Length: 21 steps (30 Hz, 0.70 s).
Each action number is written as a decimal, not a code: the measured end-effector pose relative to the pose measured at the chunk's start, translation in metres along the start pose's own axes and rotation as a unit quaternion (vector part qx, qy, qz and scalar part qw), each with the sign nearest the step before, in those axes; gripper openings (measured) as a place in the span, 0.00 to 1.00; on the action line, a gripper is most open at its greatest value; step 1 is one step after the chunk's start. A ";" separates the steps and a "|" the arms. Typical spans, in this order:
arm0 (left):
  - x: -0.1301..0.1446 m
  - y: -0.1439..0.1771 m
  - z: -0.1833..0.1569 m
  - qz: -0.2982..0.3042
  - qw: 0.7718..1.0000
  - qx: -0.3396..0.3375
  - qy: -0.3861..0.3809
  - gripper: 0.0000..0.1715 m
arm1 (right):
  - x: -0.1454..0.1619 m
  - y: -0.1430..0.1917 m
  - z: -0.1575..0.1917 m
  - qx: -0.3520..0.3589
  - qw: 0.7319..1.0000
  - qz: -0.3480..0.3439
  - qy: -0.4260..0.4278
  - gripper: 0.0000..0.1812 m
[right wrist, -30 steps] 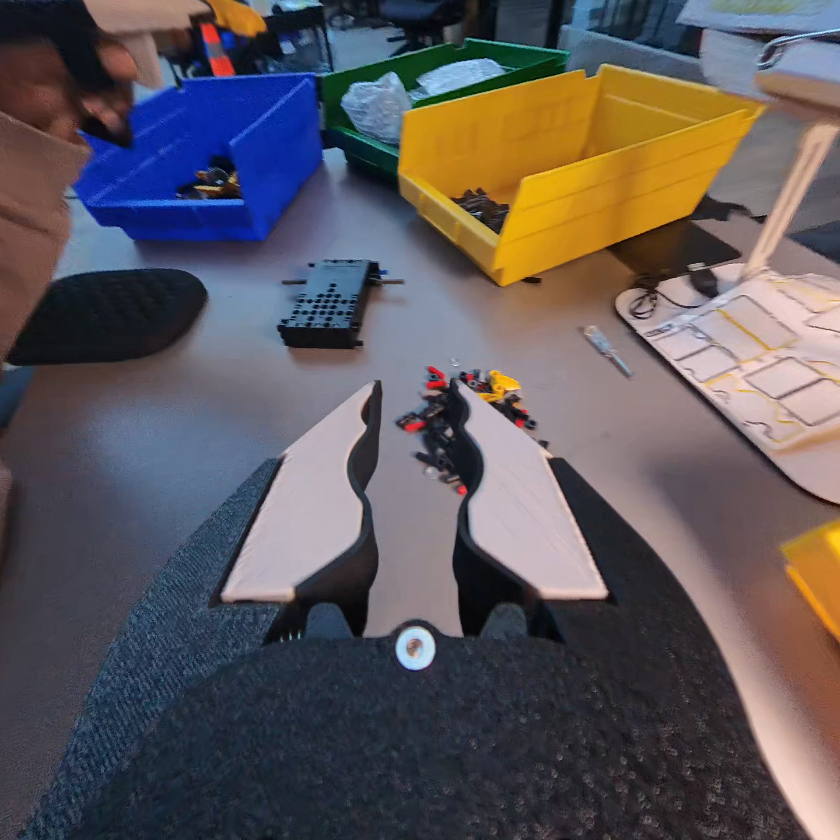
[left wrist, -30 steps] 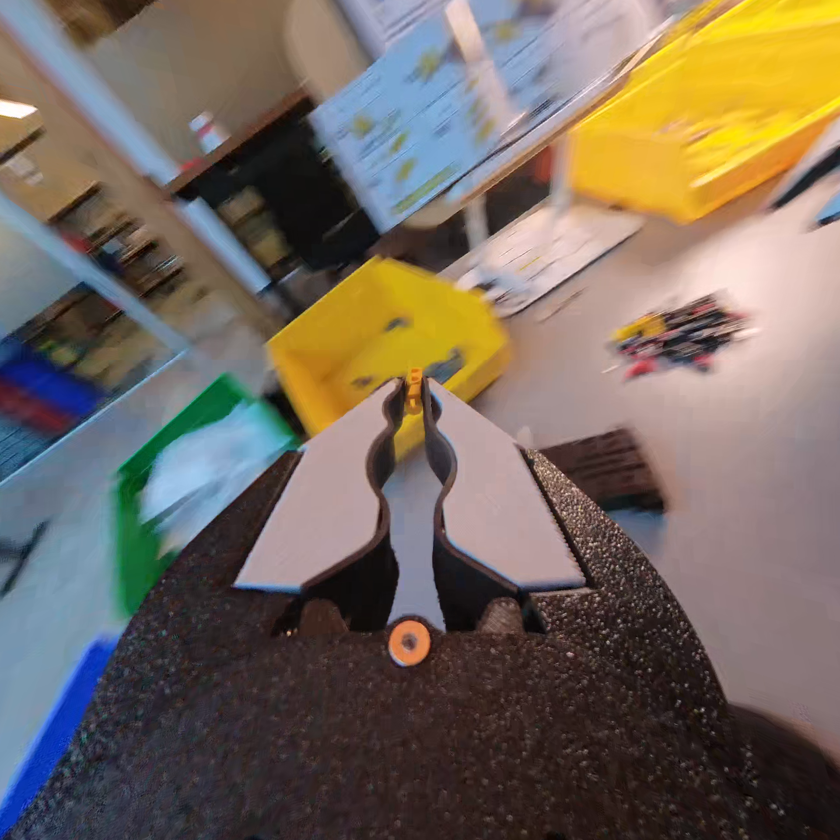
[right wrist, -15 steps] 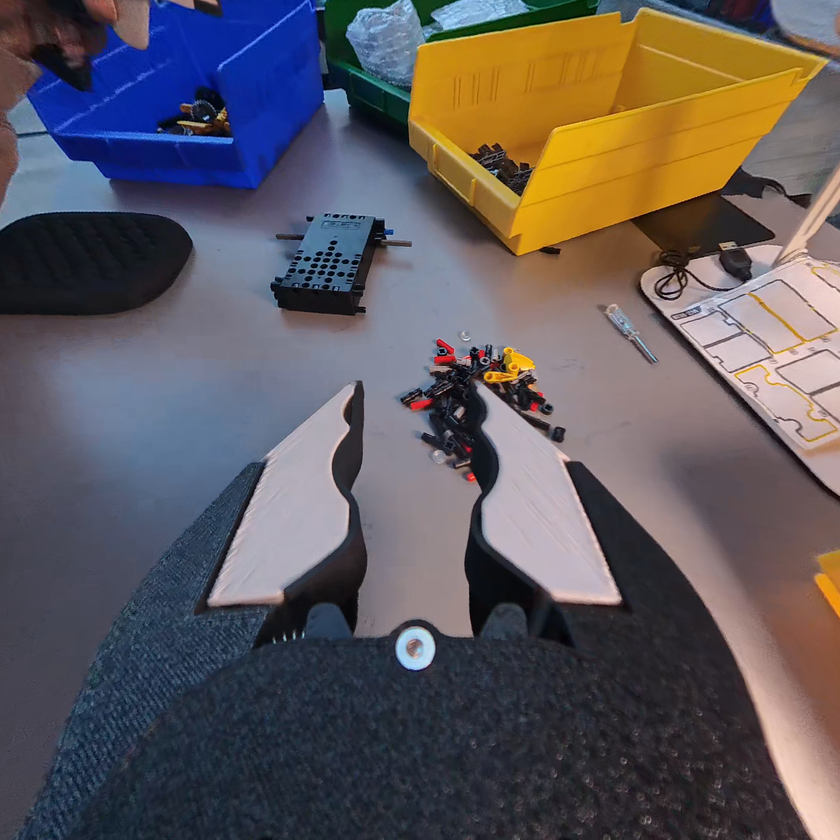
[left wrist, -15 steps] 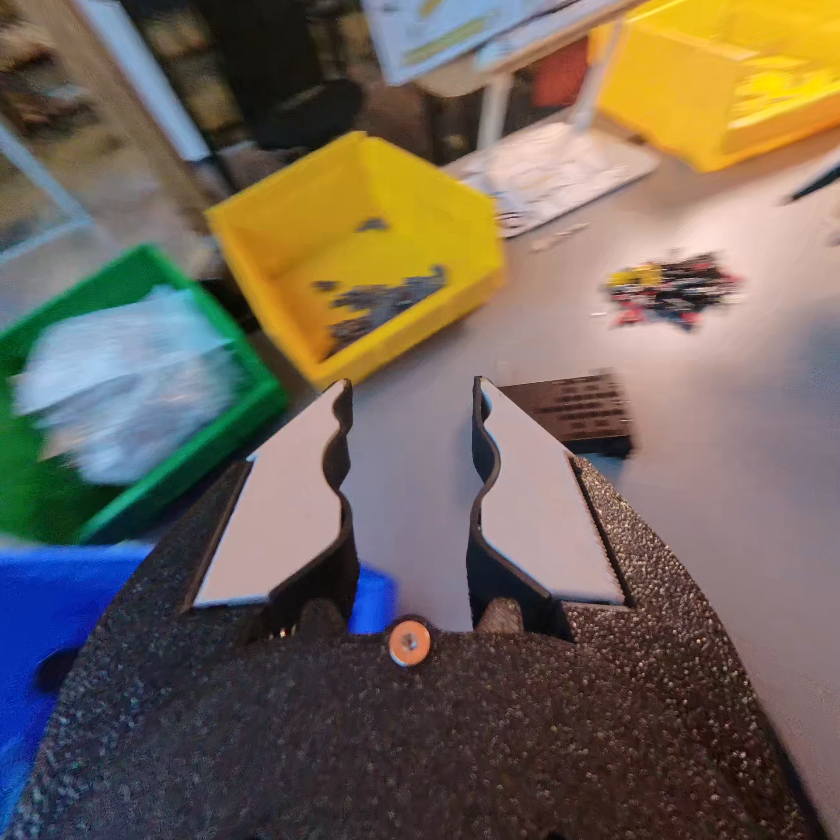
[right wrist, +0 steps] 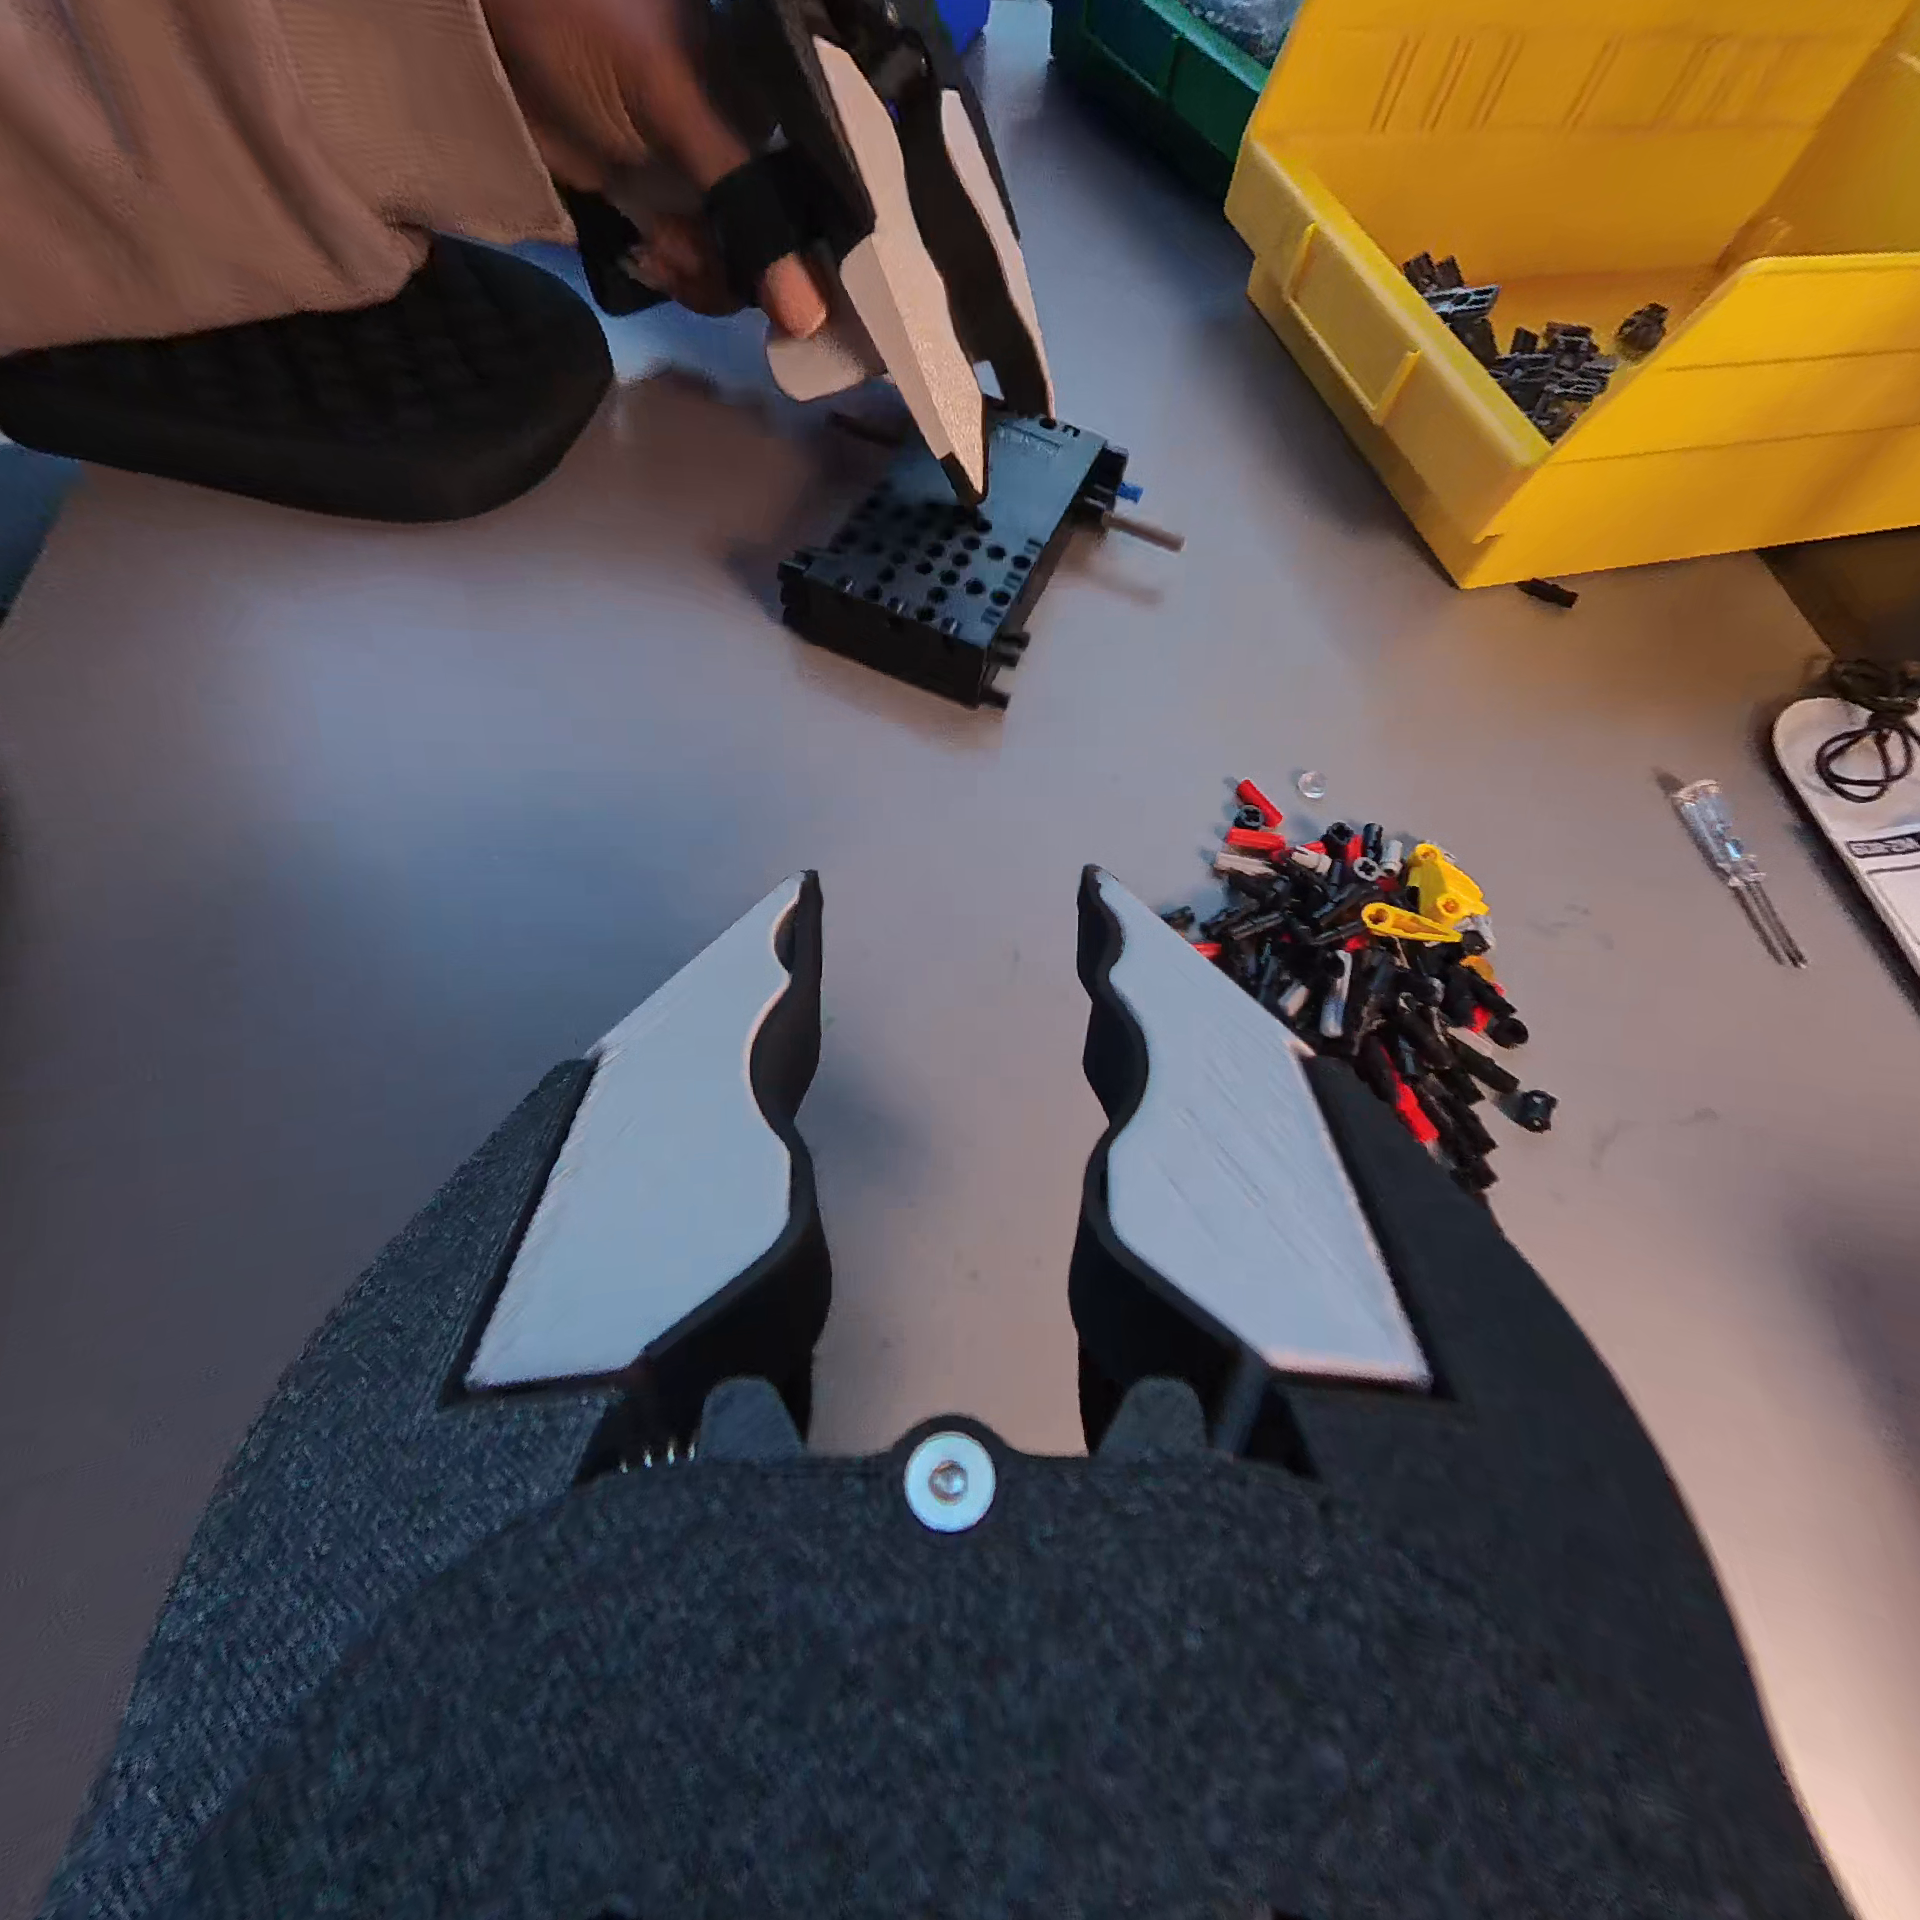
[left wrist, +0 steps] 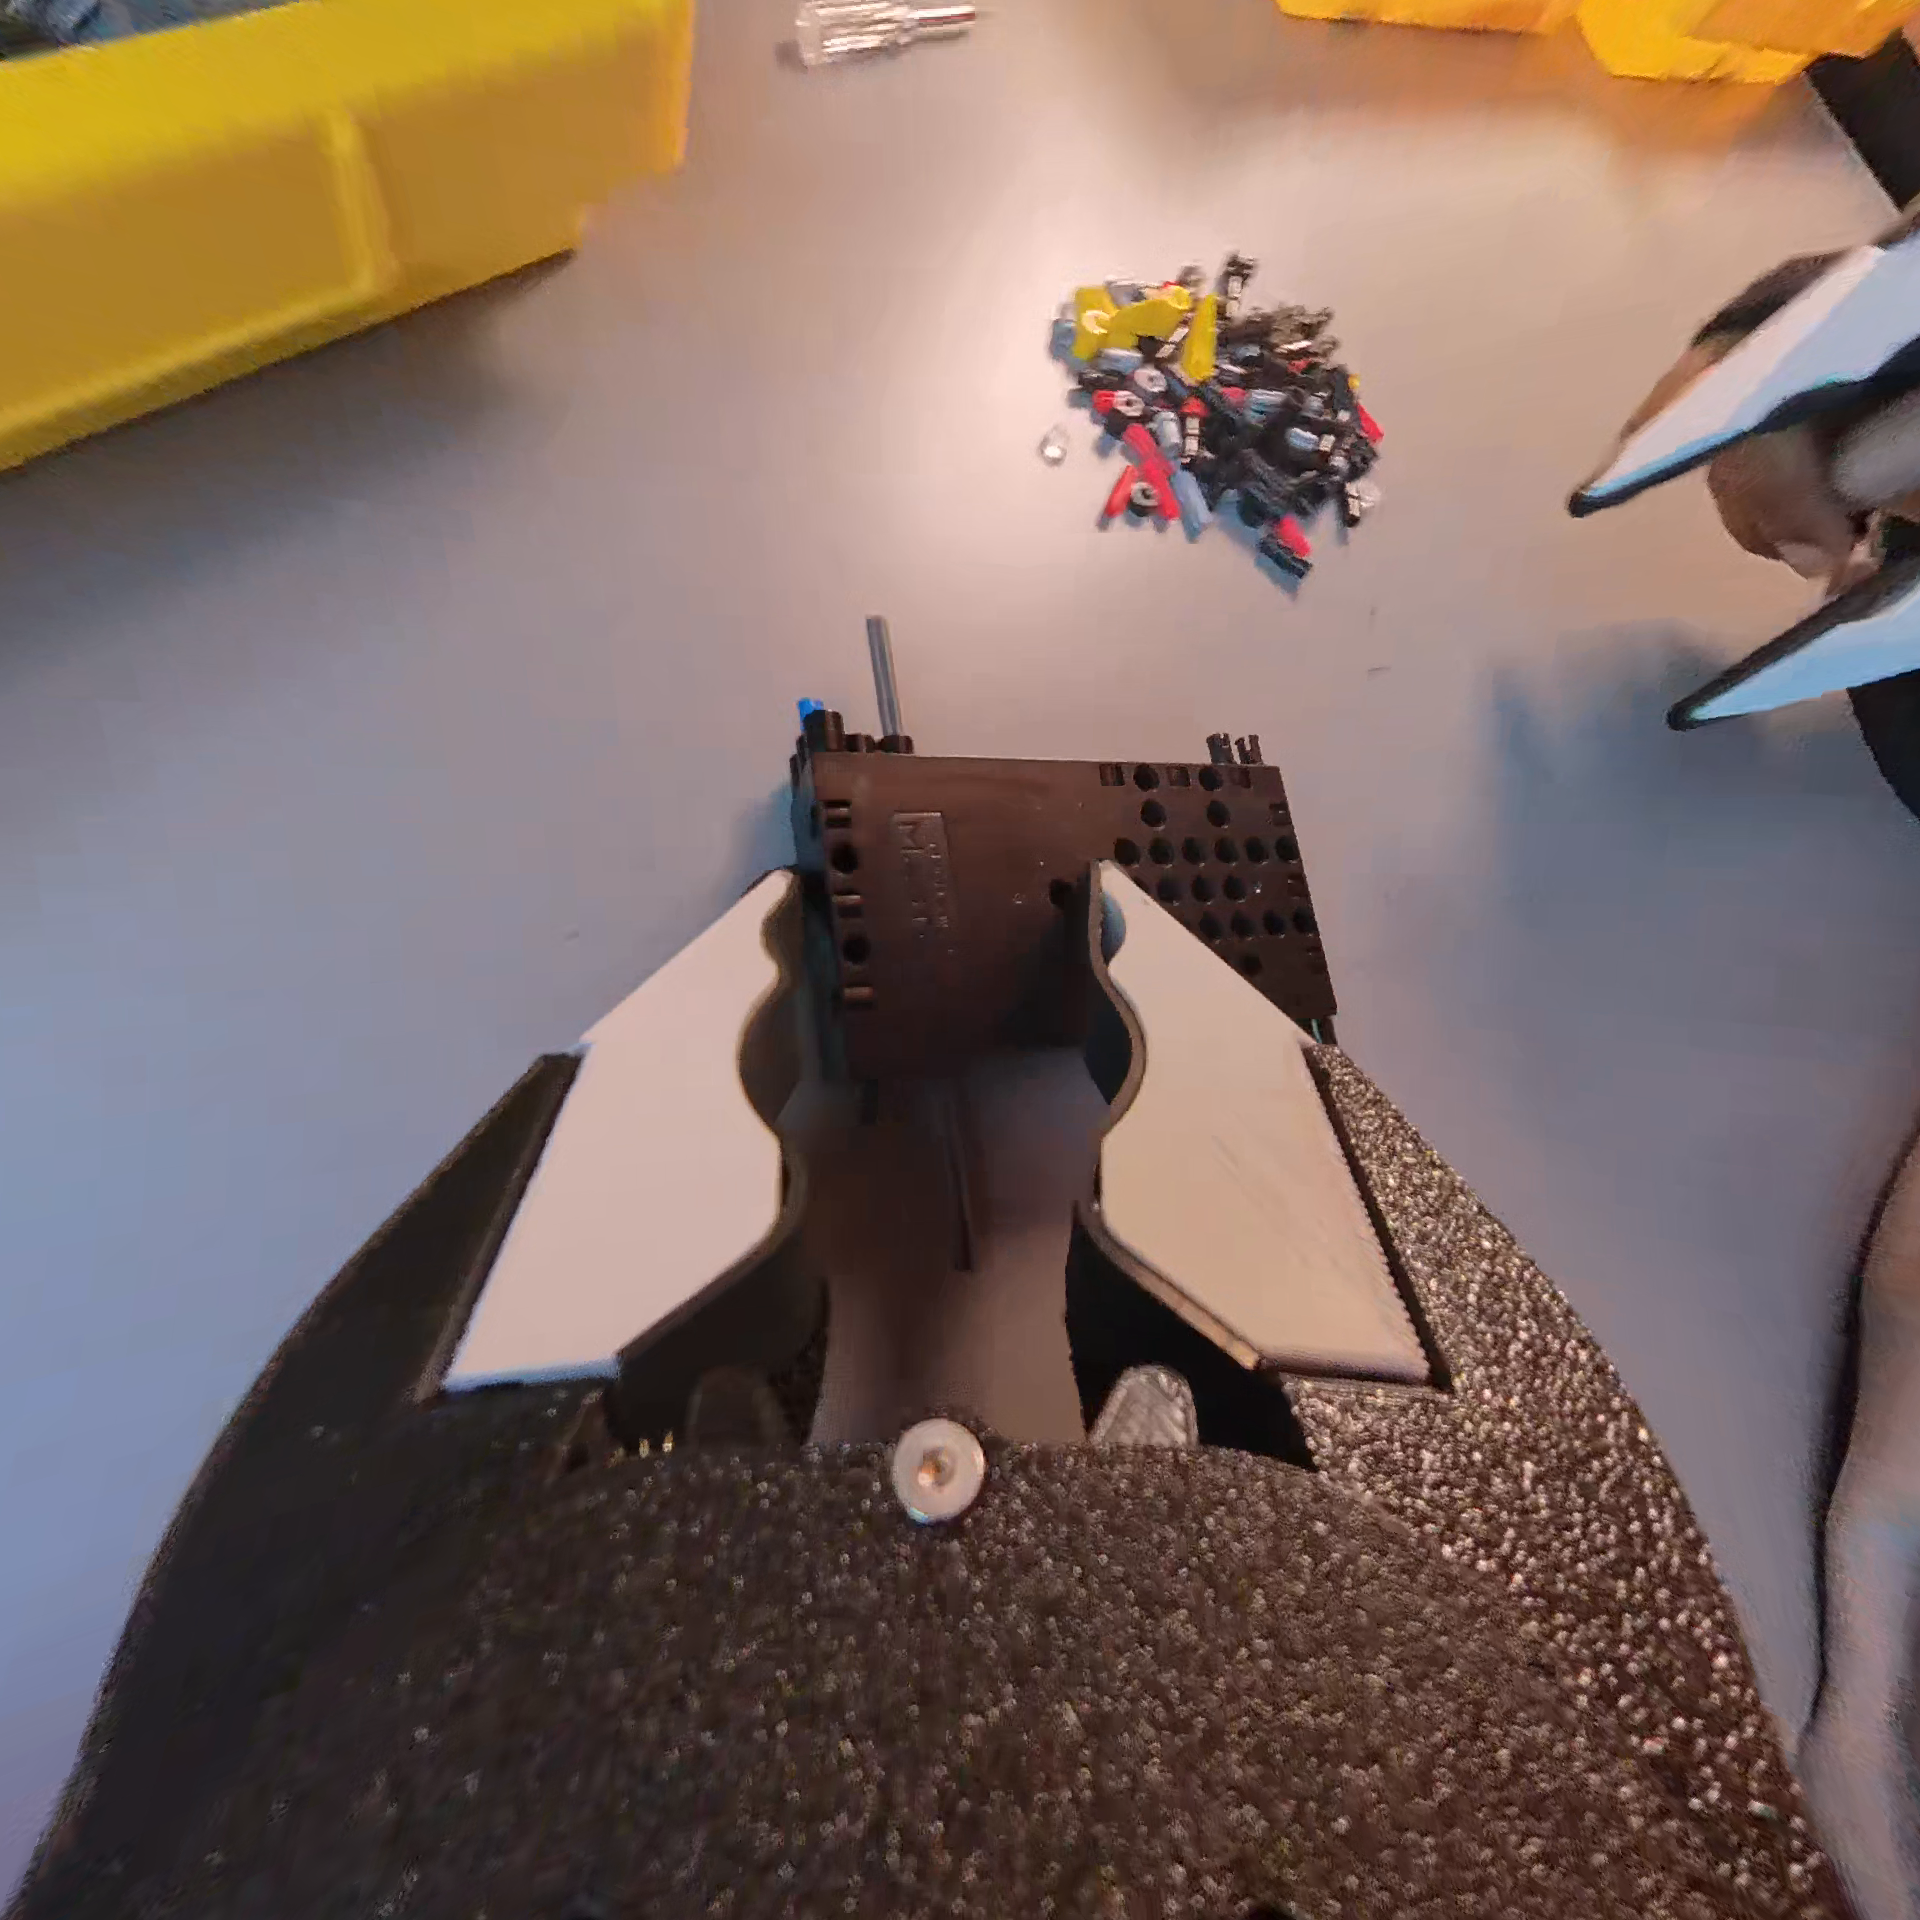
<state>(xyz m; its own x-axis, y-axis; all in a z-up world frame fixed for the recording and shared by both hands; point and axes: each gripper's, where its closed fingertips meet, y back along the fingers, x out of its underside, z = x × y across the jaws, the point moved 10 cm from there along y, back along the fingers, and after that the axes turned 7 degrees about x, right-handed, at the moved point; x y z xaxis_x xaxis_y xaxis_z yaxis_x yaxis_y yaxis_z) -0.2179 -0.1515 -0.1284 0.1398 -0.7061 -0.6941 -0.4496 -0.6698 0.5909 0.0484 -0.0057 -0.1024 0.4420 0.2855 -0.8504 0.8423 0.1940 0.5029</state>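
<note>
A grey table [right wrist: 364, 831] carries everything. At far left in the right wrist view a person's sleeve [right wrist: 208, 156] and a black padded rest [right wrist: 312, 416] lie at the edge. Next comes the left gripper [left wrist: 940, 894], its jaws spread wide and set down over a black perforated block [left wrist: 1039, 894]: one finger is beside the block's left side, the other rests on its top, and whether either presses it I cannot tell. A moulded mark on the block's top is too small to read. A grey pin [left wrist: 883, 675] and a blue stub [left wrist: 805, 712] stick out of its far end; its near end is hidden between the fingers. Right of it lies a pile of small black, red and yellow plastic pieces [right wrist: 1371, 966]. The right gripper [right wrist: 945, 883] hangs spread and empty just left of the pile, touching nothing. Farther right are a yellow bin [right wrist: 1558, 416] holding black parts, cut off by the frame, a small clear-handled screwdriver [right wrist: 1725, 862], and a white printed sheet [right wrist: 1870, 831], mostly cut off
</note>
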 end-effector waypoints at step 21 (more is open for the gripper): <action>-0.001 -0.032 -0.084 -0.023 0.968 0.117 -0.222 0.08 | 0.013 0.050 0.018 -0.253 0.956 0.140 0.045 0.21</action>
<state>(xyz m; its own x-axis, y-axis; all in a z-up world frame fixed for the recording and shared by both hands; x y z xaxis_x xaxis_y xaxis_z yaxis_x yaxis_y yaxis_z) -0.1290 -0.1483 -0.1119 -0.2046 -0.4738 -0.8565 -0.6471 -0.5911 0.4815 0.1024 -0.0092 -0.0912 0.5808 0.4683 -0.6659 0.4277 0.5204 0.7391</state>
